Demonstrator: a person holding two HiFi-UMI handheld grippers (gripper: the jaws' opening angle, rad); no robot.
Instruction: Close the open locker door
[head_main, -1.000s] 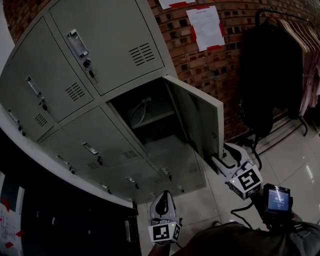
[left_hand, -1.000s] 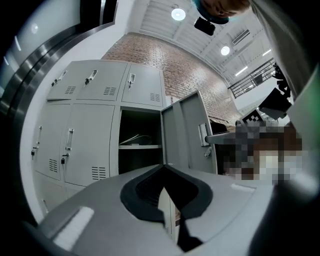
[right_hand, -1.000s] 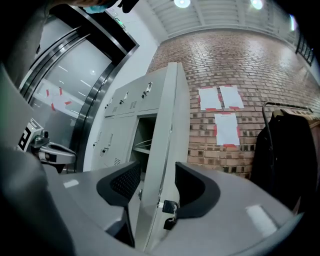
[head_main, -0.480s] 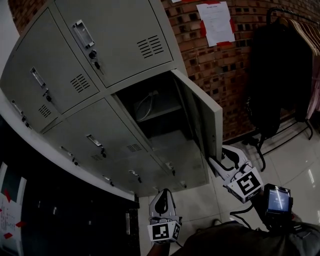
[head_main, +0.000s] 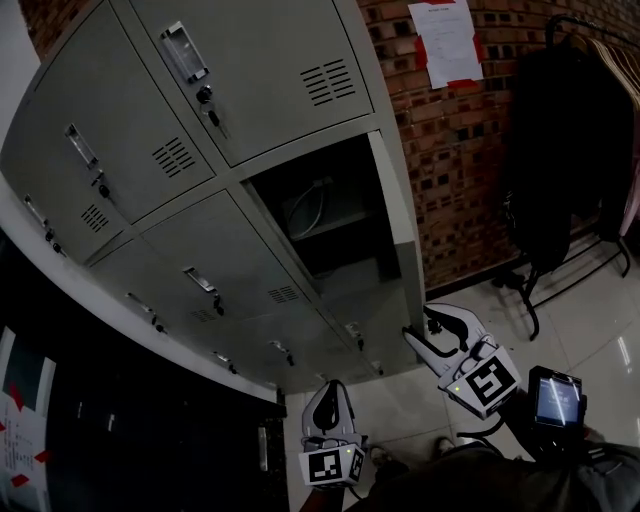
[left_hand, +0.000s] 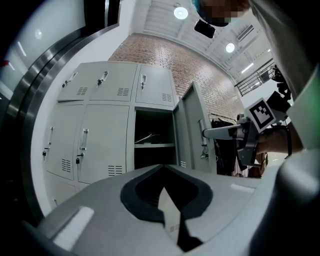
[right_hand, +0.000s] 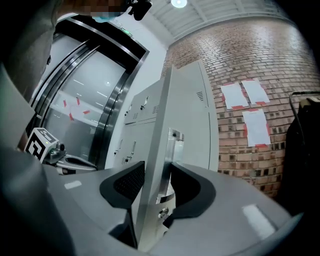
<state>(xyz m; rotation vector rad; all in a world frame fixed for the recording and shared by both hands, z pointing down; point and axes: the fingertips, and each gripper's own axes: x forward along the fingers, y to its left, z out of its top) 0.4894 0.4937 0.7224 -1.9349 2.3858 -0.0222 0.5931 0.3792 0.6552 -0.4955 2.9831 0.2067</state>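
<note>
Grey sheet-steel locker door (head_main: 401, 232) is the thing in hand, and it stands roughly half open. It is hinged on the right side of the dark middle compartment (head_main: 320, 215) in the right-hand column of the pale grey locker bank (head_main: 180, 150), and from the head view it shows almost edge-on.

The right gripper (head_main: 419, 325) is at the door's free edge. In its own view the two jaws sit on either side of that edge at the bright metal latch plate (right_hand: 172, 150), one dark pad on each face. They appear to pinch the door, though how firmly is hard to judge.

The left gripper (head_main: 328, 392) hangs low in front of the lockers, well apart from them, its jaws together on nothing.

The closing swing looks under way but unfinished. The next move likely calls for carrying the edge leftward along the hinge arc, then letting go before the inner jaw is caught against the frame, and pressing the face home.
</note>
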